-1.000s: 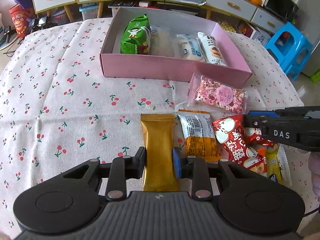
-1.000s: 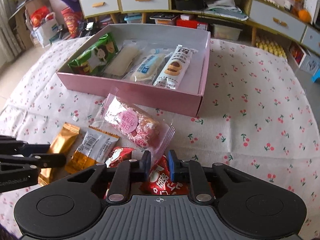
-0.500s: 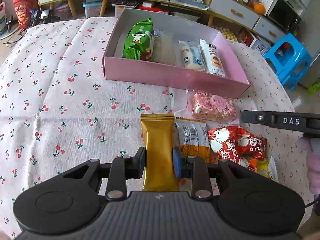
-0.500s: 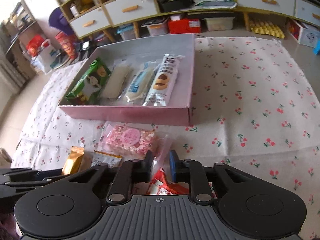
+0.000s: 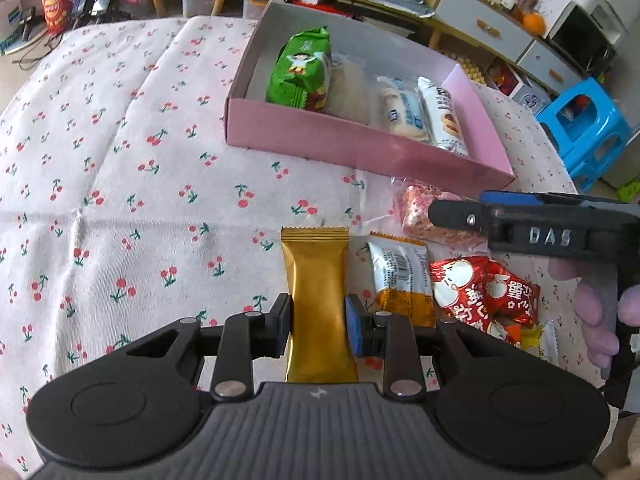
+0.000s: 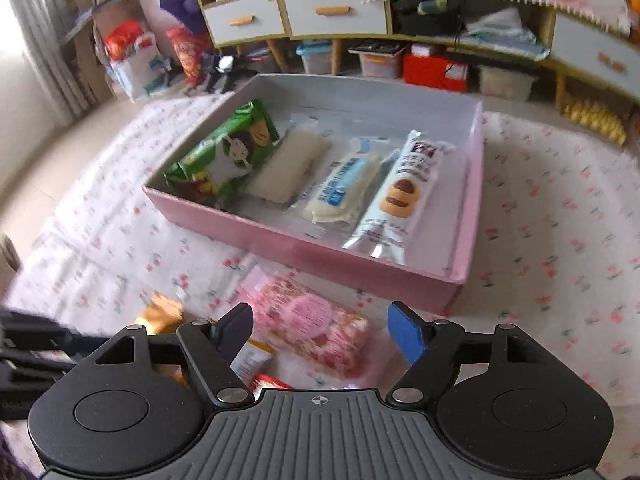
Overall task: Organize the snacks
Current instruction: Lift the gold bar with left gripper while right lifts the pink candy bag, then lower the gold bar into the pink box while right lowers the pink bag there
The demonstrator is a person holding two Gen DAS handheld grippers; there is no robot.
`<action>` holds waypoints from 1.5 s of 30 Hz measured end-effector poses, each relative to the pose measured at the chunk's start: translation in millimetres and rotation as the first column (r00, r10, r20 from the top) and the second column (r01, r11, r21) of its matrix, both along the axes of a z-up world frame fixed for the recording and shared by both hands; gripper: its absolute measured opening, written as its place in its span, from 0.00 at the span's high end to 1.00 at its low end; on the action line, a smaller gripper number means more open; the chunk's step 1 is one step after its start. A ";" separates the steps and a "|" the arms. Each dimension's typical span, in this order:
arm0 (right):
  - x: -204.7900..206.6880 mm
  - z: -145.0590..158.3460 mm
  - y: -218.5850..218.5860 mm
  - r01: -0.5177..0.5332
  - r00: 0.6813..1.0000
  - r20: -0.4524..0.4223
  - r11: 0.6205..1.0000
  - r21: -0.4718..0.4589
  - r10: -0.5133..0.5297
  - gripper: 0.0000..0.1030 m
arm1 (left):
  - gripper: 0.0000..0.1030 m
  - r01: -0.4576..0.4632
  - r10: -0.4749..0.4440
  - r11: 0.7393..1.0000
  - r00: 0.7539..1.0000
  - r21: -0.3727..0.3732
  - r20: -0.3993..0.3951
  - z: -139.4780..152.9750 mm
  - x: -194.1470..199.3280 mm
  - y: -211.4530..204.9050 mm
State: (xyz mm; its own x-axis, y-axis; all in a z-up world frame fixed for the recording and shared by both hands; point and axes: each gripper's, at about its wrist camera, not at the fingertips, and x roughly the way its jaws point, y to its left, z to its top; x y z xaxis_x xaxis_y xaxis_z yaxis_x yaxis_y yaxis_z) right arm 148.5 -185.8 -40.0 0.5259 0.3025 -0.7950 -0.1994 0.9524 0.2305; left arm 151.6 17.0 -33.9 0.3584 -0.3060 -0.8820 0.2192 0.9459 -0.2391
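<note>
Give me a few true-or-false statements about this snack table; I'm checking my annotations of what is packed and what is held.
1. The left gripper is shut on the gold snack packet. True.
2. The pink box holds six snacks. False: four lie in it, side by side.
3. The green packet lies at the box's left end. True.
4. The pink-speckled bag is inside the box. False: it lies on the cherry-print tablecloth in front of the box.
5. The right gripper grips the red packet. False: its jaws are opening, pressing on nothing.

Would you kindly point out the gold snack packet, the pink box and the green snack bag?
gold snack packet [image 5: 318,280], left wrist view, middle of wrapper.
pink box [image 5: 360,148], left wrist view, near wall.
green snack bag [image 6: 228,152], right wrist view, printed front.
</note>
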 end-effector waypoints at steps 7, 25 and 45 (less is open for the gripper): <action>-1.3 -2.1 8.4 -0.071 0.994 -0.082 0.997 -0.016 0.069 0.25 | 0.75 -0.016 0.016 1.000 1.000 0.006 -0.003 -0.6 2.4 4.9; -8.0 -12.0 35.2 -0.115 0.993 -0.001 0.978 -0.175 0.116 0.40 | 0.75 -0.024 0.024 1.000 1.000 0.011 -0.002 -0.8 2.6 9.0; -22.0 15.9 26.5 -0.067 0.998 -0.019 0.996 -0.051 0.067 0.64 | 0.75 -0.029 0.031 0.999 0.998 -0.026 0.048 21.9 9.2 15.6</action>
